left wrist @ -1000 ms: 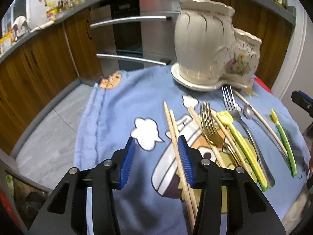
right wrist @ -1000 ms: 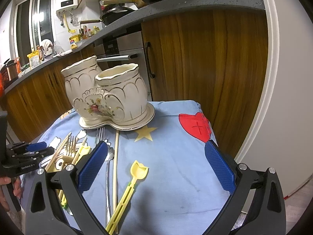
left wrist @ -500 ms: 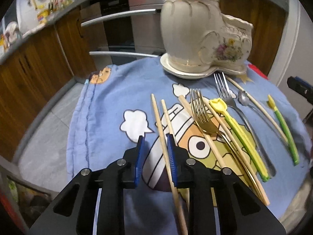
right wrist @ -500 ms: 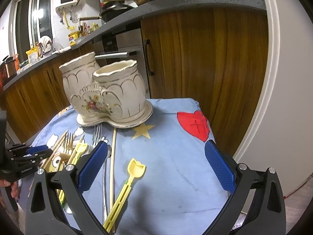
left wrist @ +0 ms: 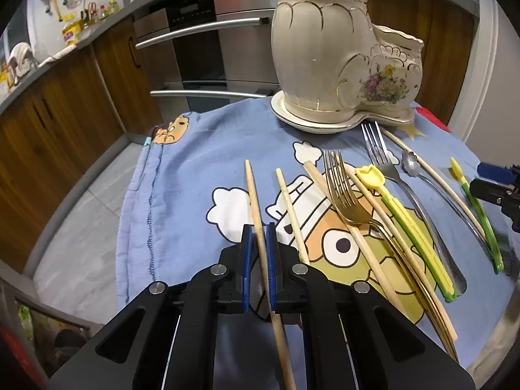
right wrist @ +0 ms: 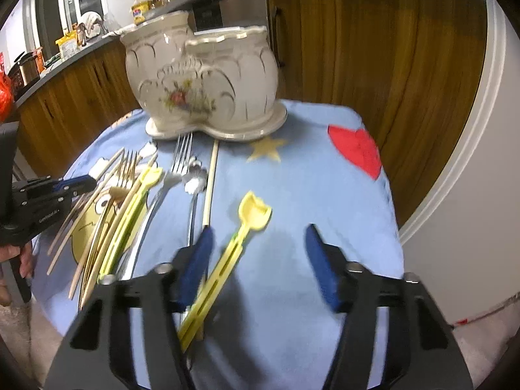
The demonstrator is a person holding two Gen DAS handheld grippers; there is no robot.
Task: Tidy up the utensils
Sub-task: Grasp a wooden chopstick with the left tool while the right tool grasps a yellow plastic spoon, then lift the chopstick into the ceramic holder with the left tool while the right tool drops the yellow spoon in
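Observation:
Utensils lie on a blue cartoon cloth (left wrist: 195,162). My left gripper (left wrist: 257,229) is shut on a wooden chopstick (left wrist: 253,191), its pads pressing the stick's middle. Beside it lie a second chopstick (left wrist: 289,201), a gold fork (left wrist: 341,188), a yellow-green tulip pick (left wrist: 403,214), a silver fork (left wrist: 383,159) and a spoon (left wrist: 411,162). My right gripper (right wrist: 258,229) is closing low over another yellow tulip pick (right wrist: 240,247). The pick lies between the jaws near the left pad, and the right pad is well clear of it. A cream ceramic double holder (right wrist: 201,78) stands at the back.
The holder (left wrist: 338,58) rests on its own saucer at the table's far edge. Wooden cabinets and an oven stand behind. The left gripper (right wrist: 74,183) shows at the left in the right wrist view, with fingers of a hand below it. A white door frame (right wrist: 471,149) is on the right.
The left jaws have closed from half open onto the chopstick. The right gripper has dipped toward the table and its jaws have narrowed around the yellow pick.

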